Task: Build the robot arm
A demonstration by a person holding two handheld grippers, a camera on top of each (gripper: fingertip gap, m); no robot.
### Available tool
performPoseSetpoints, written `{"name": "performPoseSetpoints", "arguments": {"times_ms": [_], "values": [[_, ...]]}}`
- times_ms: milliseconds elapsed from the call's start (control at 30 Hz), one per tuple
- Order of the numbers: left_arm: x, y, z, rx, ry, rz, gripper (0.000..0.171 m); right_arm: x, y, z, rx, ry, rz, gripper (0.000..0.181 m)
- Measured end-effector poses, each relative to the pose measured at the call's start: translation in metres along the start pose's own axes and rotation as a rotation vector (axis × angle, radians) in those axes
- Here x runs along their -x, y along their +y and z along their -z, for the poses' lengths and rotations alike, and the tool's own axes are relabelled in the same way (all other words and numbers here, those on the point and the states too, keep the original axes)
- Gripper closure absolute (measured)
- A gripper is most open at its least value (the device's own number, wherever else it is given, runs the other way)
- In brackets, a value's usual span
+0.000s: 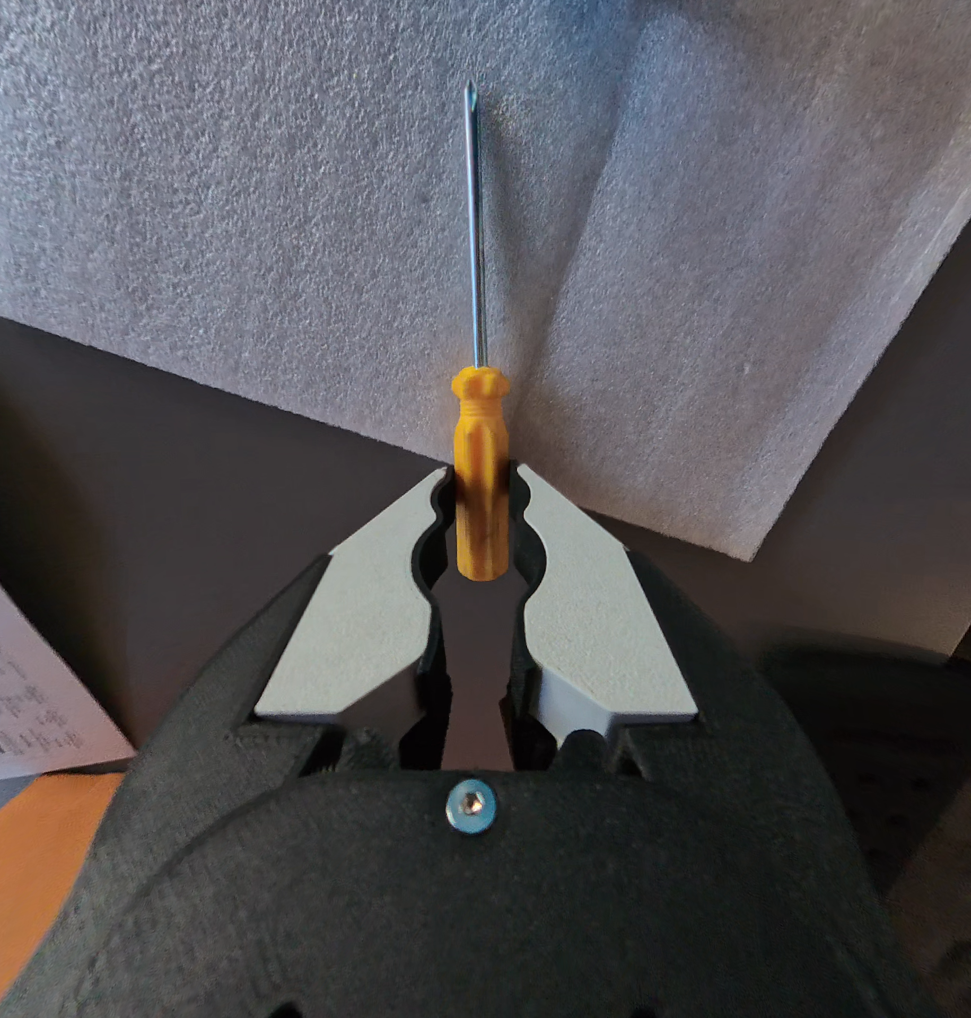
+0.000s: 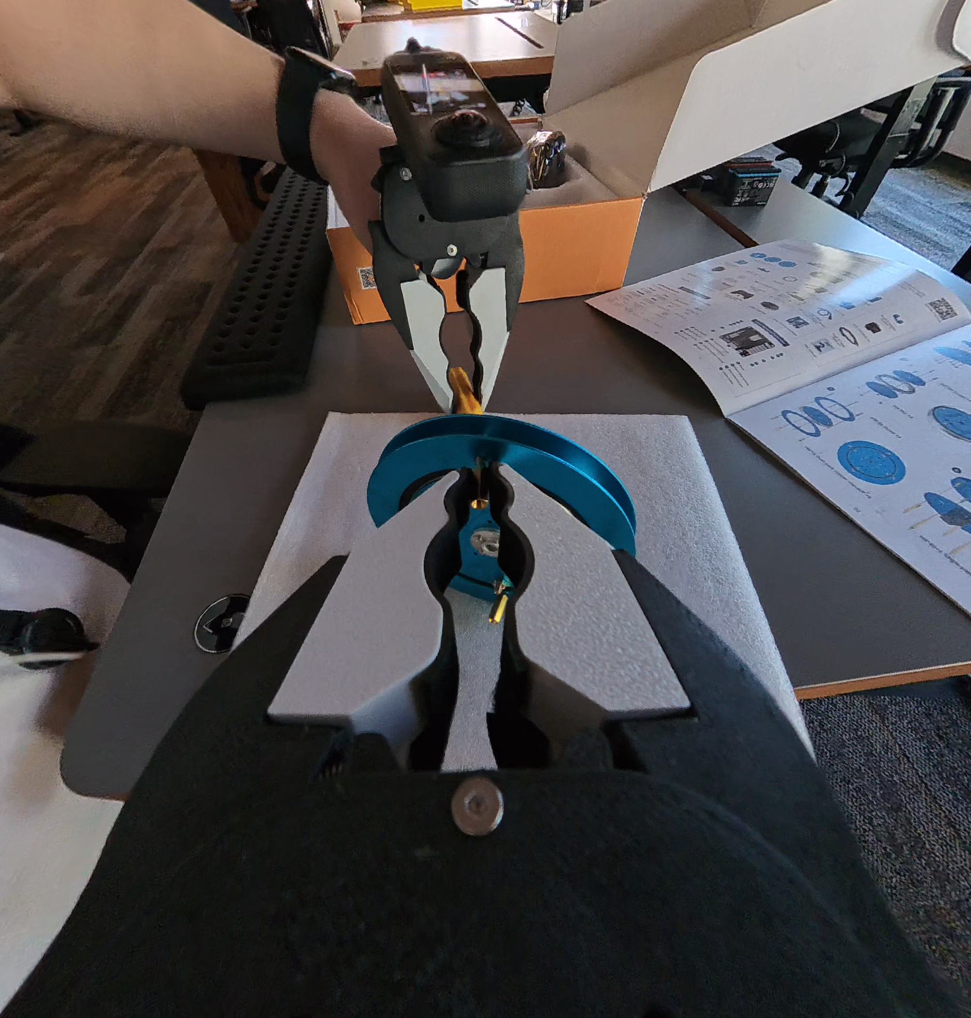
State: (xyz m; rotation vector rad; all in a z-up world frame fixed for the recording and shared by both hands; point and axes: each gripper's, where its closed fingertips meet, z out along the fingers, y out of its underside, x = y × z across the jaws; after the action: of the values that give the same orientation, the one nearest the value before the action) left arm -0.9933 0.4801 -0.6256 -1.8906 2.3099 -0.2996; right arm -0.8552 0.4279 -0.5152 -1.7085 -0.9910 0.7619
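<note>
- Clearly, left gripper point(image 1: 480, 474) is clamped on the screwdriver point(image 1: 480, 479) handle, shaft pointing out over the foam sheet point(image 1: 251, 220).
- Right gripper point(image 2: 480, 474) pinches the blue wheel point(image 2: 499, 440) above the foam's middle, steadying it on edge.
- Booklet point(image 2: 802, 341) lies open at the bench's right edge, readable.

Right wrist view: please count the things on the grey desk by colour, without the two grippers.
Blue: 1, the blue wheel assembly
White: 2, the white foam sheet and the open manual
Orange: 1, the orange box
Yellow: 1, the yellow-handled screwdriver
Total: 5
</note>
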Motion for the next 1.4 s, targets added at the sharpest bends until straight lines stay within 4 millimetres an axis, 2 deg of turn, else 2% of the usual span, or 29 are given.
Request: {"name": "performPoseSetpoints", "arguments": {"times_ms": [67, 167, 267, 367, 433, 667, 933, 1400], "values": [[0.004, 0.001, 0.010, -0.026, -0.044, -0.025, 0.154, 0.001, 0.001, 0.001, -0.001, -0.004, -0.009, 0.176], [0.008, -0.008, 0.040, -0.140, -0.066, -0.023, 0.154, 0.001, 0.002, 0.003, 0.004, 0.005, 0.008, 0.177], [0.001, -0.035, 0.066, -0.234, -0.070, -0.086, 0.154, 0.003, 0.002, 0.003, -0.002, 0.026, -0.008, 0.177], [-0.003, -0.057, 0.082, -0.291, -0.037, -0.156, 0.154, 0.004, 0.002, 0.003, -0.011, 0.078, -0.017, 0.177], [-0.005, -0.059, 0.085, -0.293, 0.014, -0.183, 0.154, 0.005, 0.002, 0.003, -0.015, 0.108, -0.016, 0.177], [0.001, -0.047, 0.091, -0.323, 0.075, -0.236, 0.155, 0.007, 0.001, -0.001, 0.010, 0.126, 0.004, 0.177], [-0.005, -0.058, 0.093, -0.387, 0.126, -0.266, 0.154, 0.009, 0.003, 0.002, -0.003, 0.120, -0.024, 0.177], [-0.004, -0.060, 0.099, -0.413, 0.103, -0.283, 0.154, 0.008, 0.002, 0.002, 0.014, 0.119, -0.011, 0.177]]}}
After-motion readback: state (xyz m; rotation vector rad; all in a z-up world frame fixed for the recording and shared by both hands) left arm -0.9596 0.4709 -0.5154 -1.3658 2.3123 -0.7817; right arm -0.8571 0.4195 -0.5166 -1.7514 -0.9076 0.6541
